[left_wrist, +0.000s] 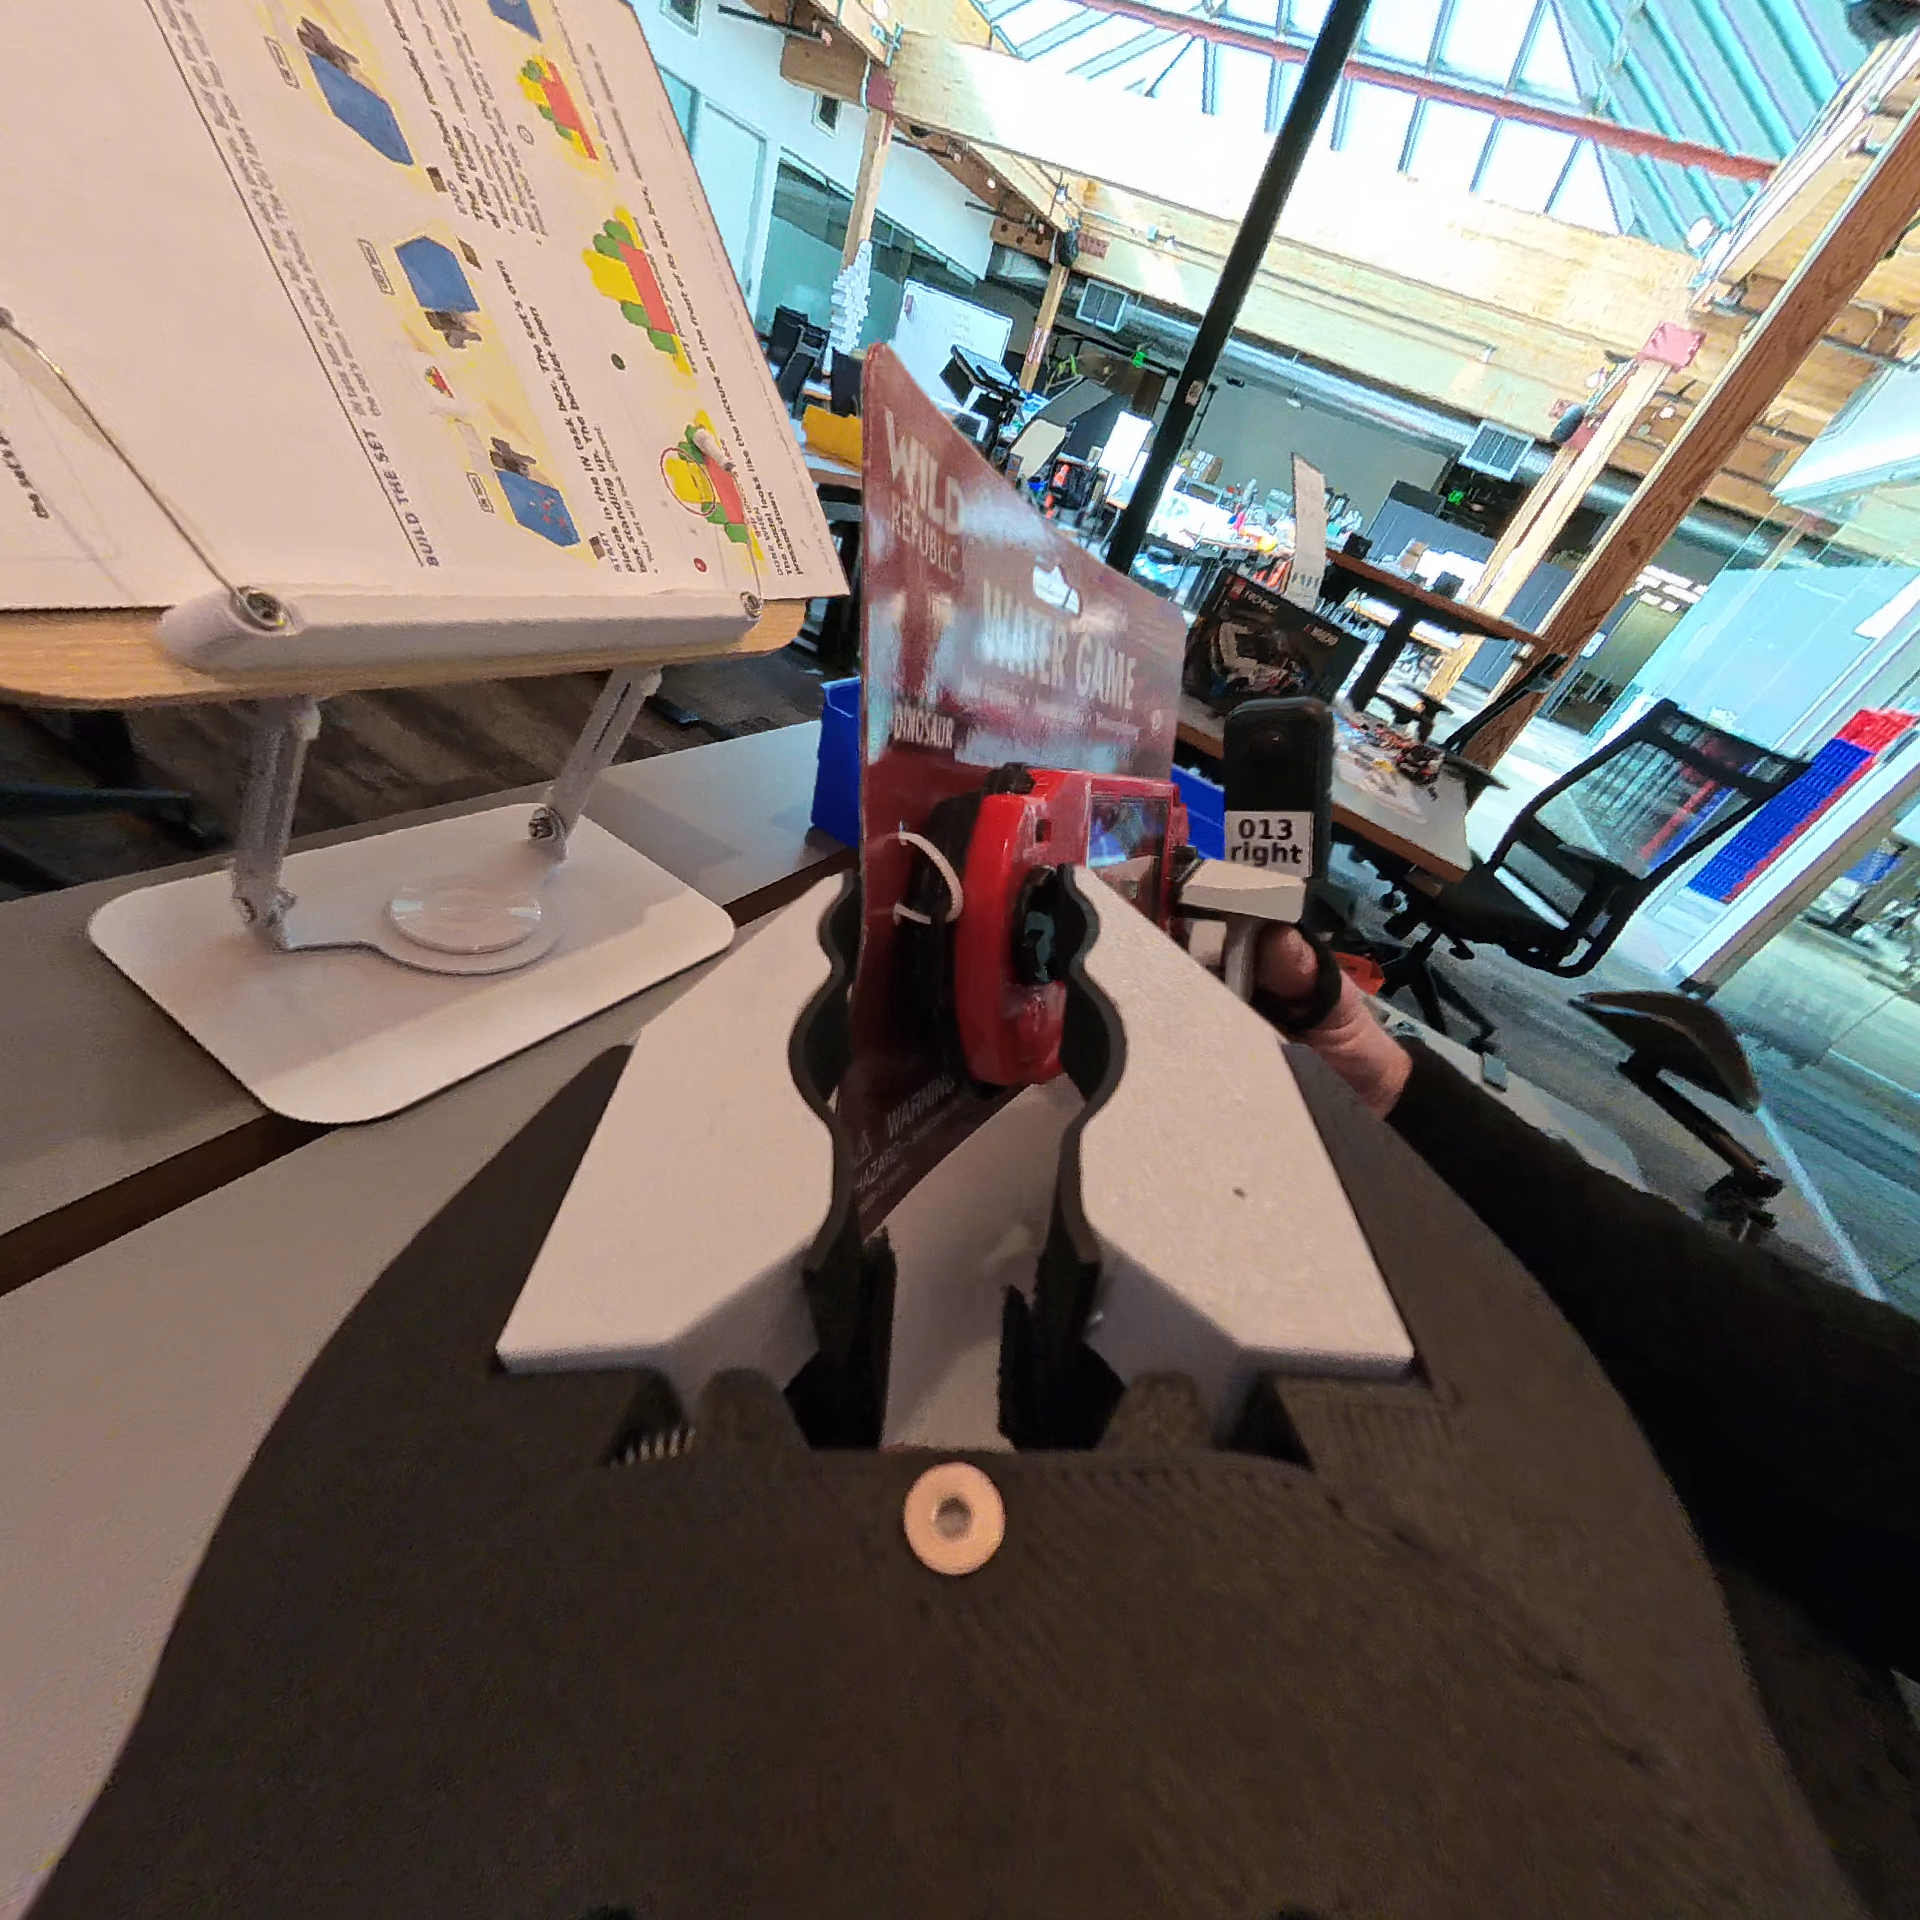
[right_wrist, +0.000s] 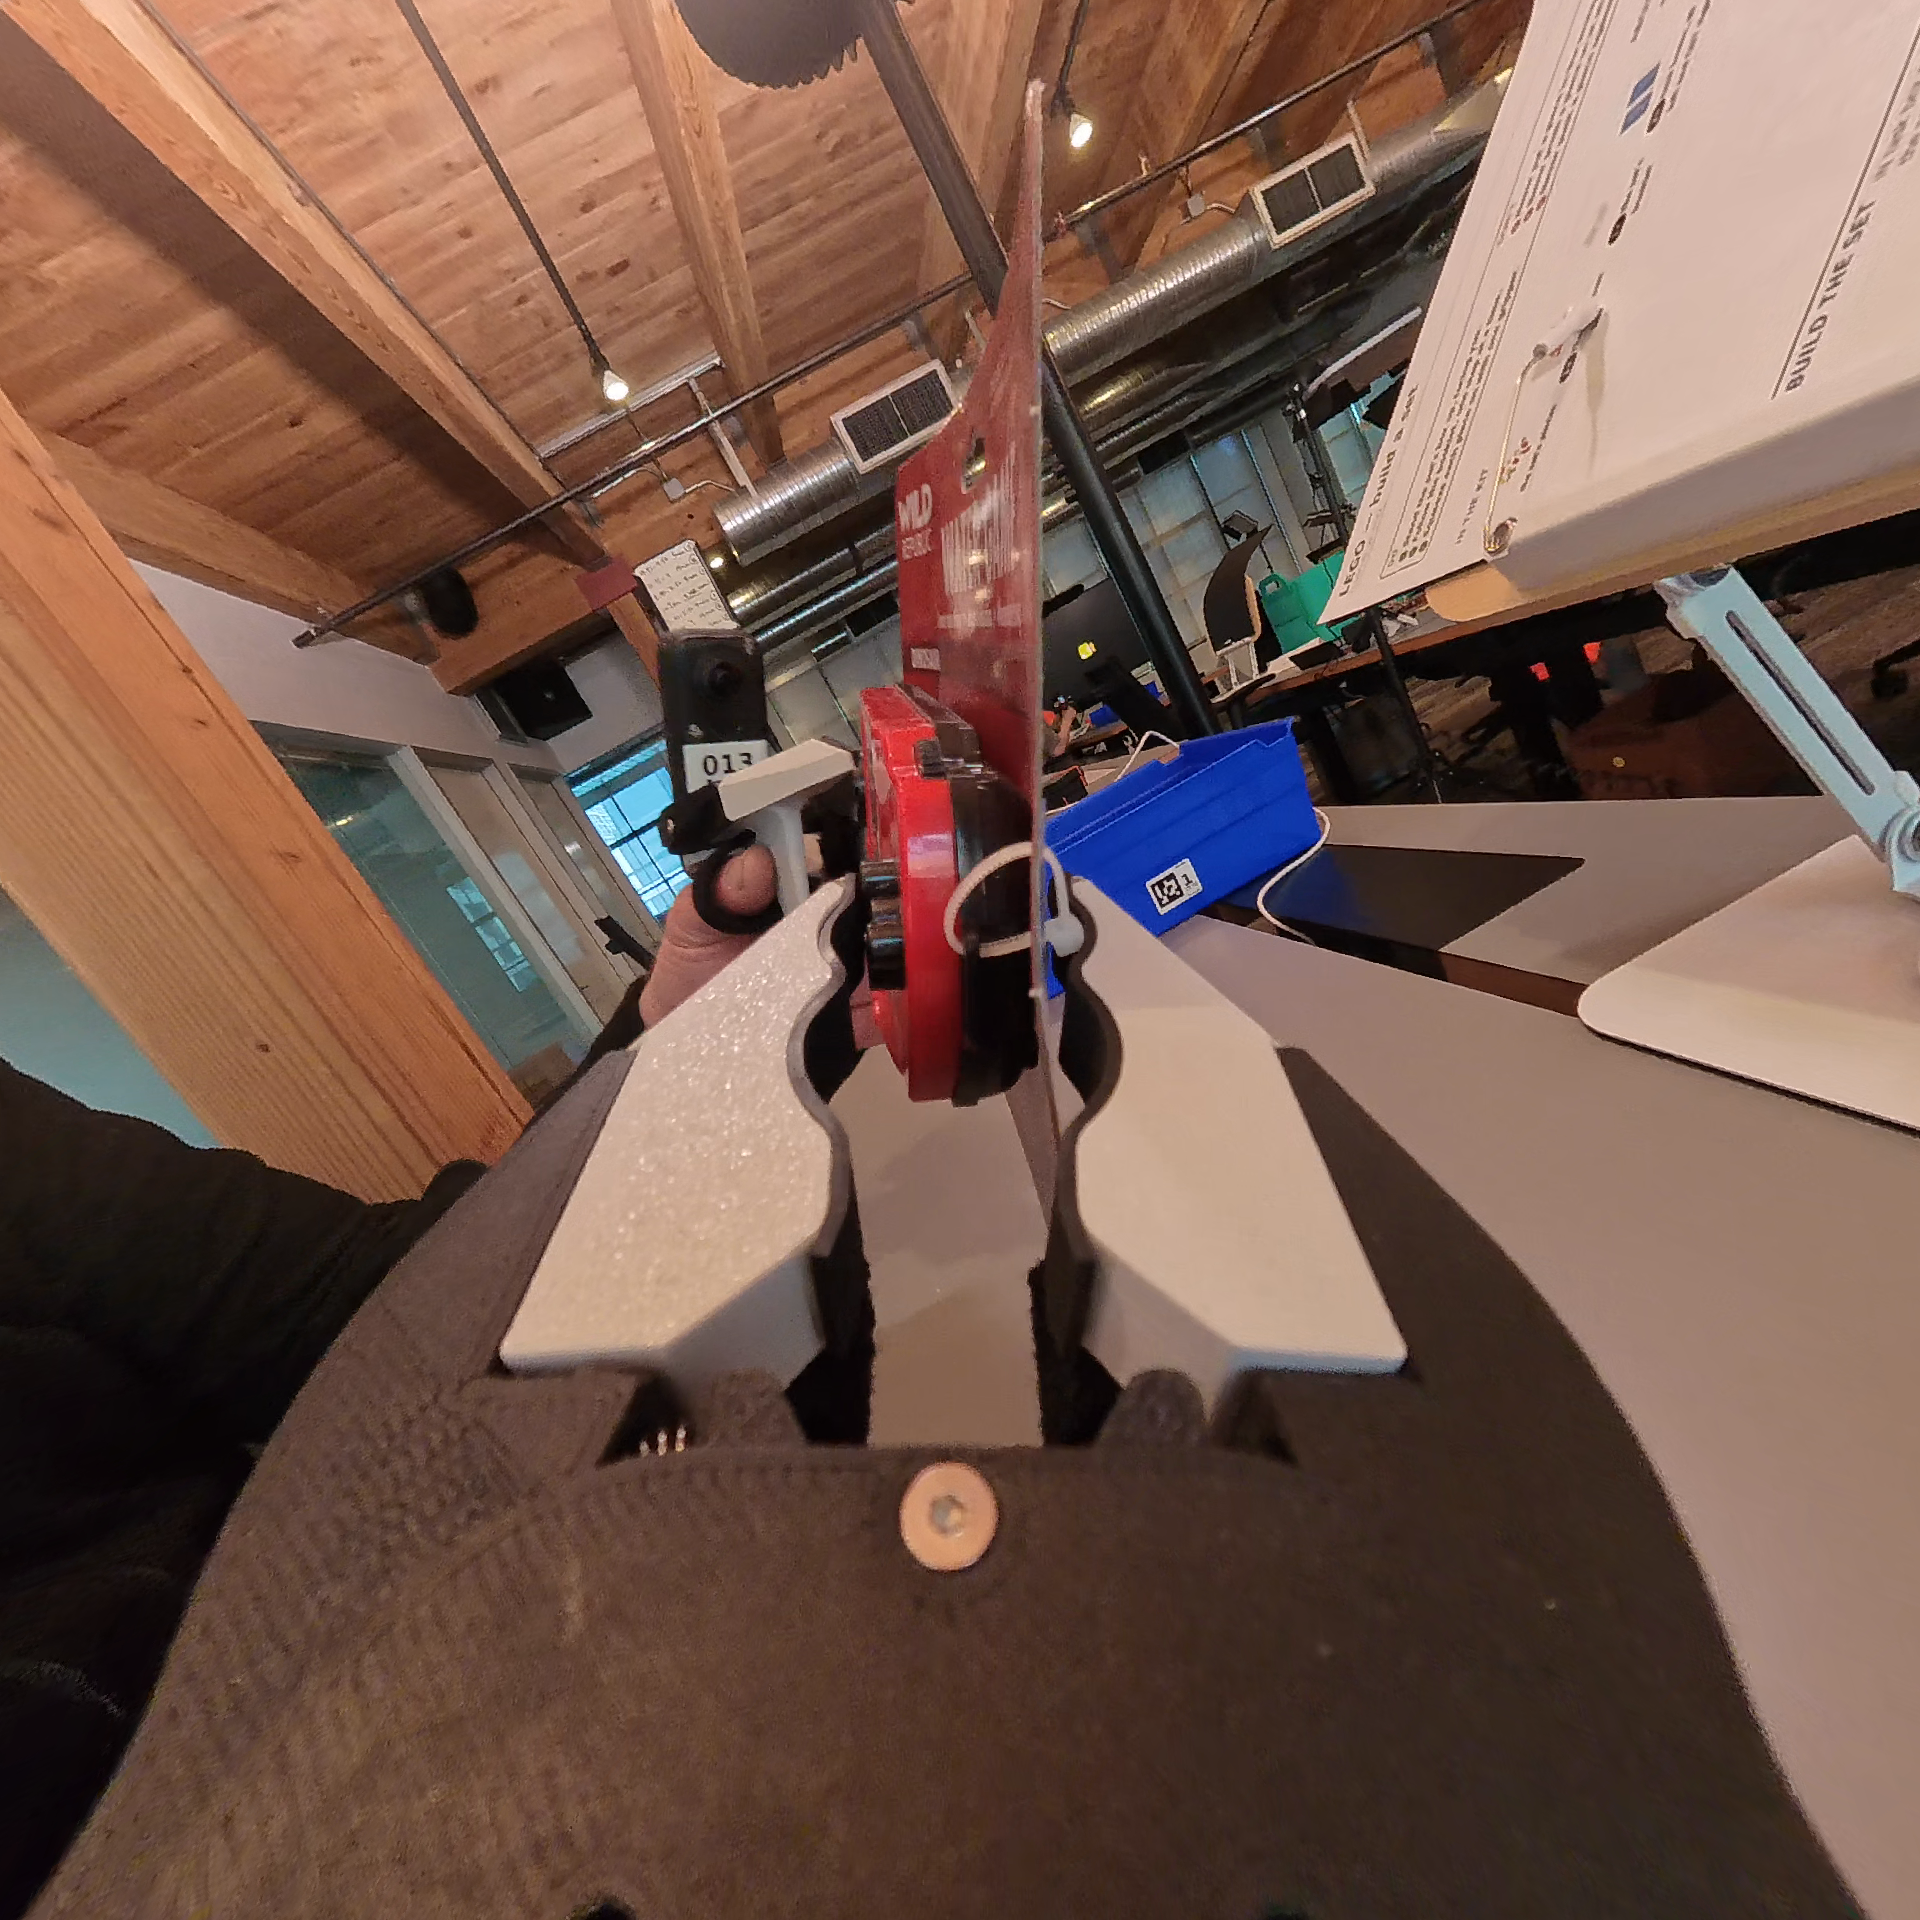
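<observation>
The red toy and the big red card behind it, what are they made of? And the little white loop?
The red toy looks like hard, shiny plastic: smooth, with bright glints. The card looks like thin glossy cardboard: flat, printed, and edge-on in the right wrist view it is very thin. The white loop seems to be a plastic zip tie. Both the left gripper and the right gripper pinch the pack.

Toy card (left_wrist: 1023, 623) before bin (right_wrist: 1184, 821), document stand (left_wrist: 416, 914) left, probably on table (left_wrist: 125, 1351)

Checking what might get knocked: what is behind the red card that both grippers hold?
A blue bin stands on the grey table behind the red card. The card covers part of the bin, and its contents cannot be seen.
</observation>
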